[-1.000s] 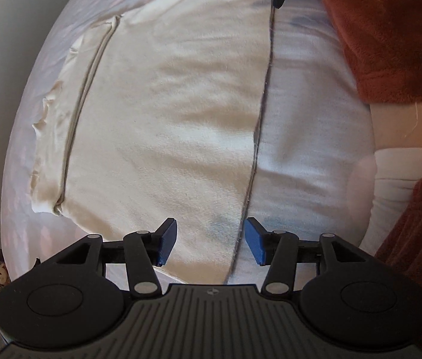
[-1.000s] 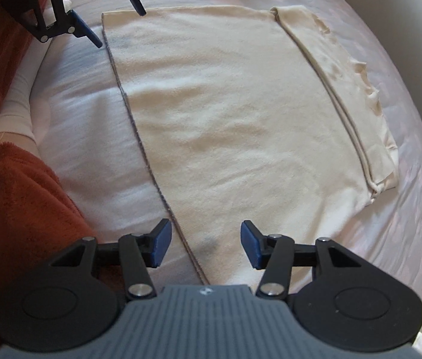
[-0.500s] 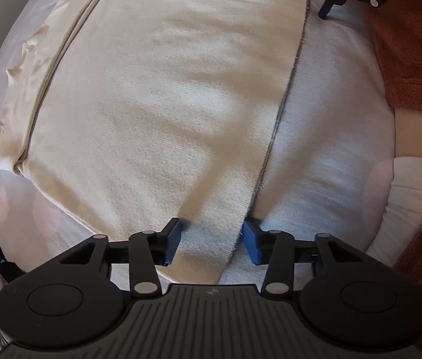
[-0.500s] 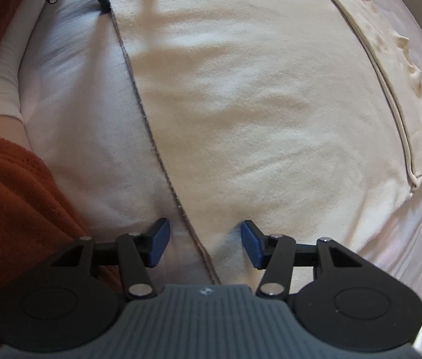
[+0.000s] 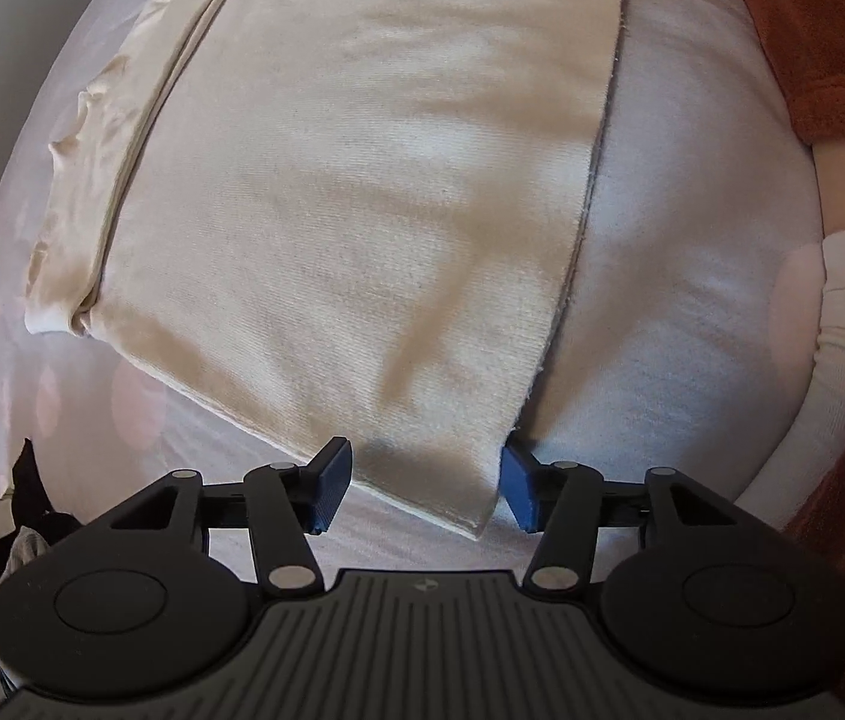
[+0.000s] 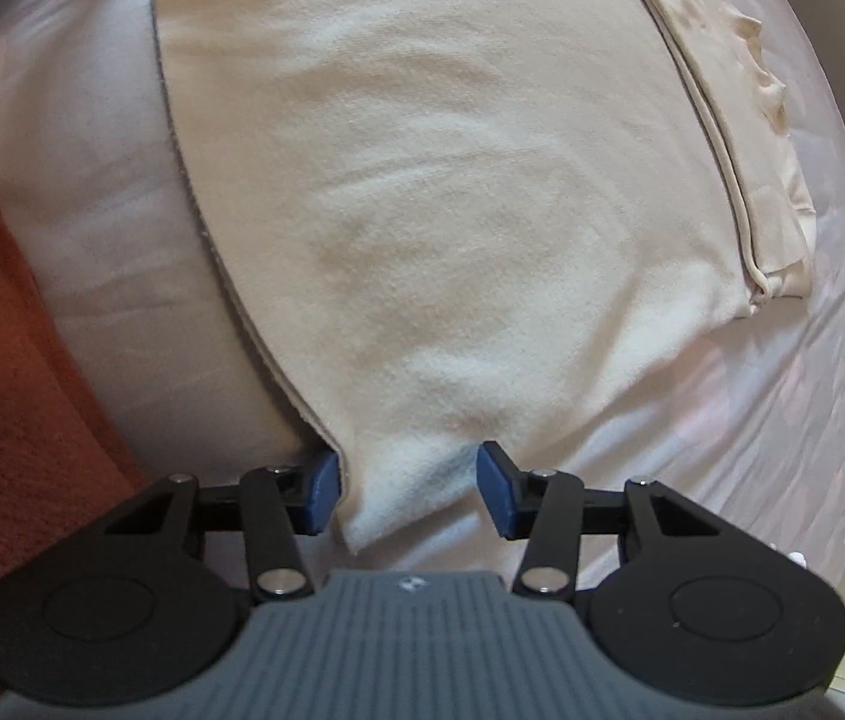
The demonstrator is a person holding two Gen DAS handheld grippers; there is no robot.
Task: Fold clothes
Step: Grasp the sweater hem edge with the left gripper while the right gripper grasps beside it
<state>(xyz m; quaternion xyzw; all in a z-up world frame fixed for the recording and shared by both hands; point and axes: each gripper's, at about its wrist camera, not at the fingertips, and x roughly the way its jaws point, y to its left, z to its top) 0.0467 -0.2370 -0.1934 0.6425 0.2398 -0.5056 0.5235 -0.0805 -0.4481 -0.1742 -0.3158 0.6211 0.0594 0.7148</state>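
Garment (image 5: pixel 362 210) is showing plain cream, grey-stitched edge. Bed sheet (image 5: pixel 692 300) is reading white; blanket (image 6: pixel 14 390) is showing rust-orange. Jaws are showing blue pads (image 6: pixel 320 492).

A: What is the right gripper (image 6: pixel 407 495) doing?
B: Its blue pads (image 6: pixel 495 491) are standing apart, straddling a corner of the cream garment (image 6: pixel 422 210).
A: How is the garment lying?
B: Flat on the white bedsheet (image 6: pixel 752 420), folded edge running toward two o'clock. A rust blanket (image 6: pixel 8 360) is sitting at nine o'clock.

Soft daylight, faint shadows, fisheye-curved edges, sharp
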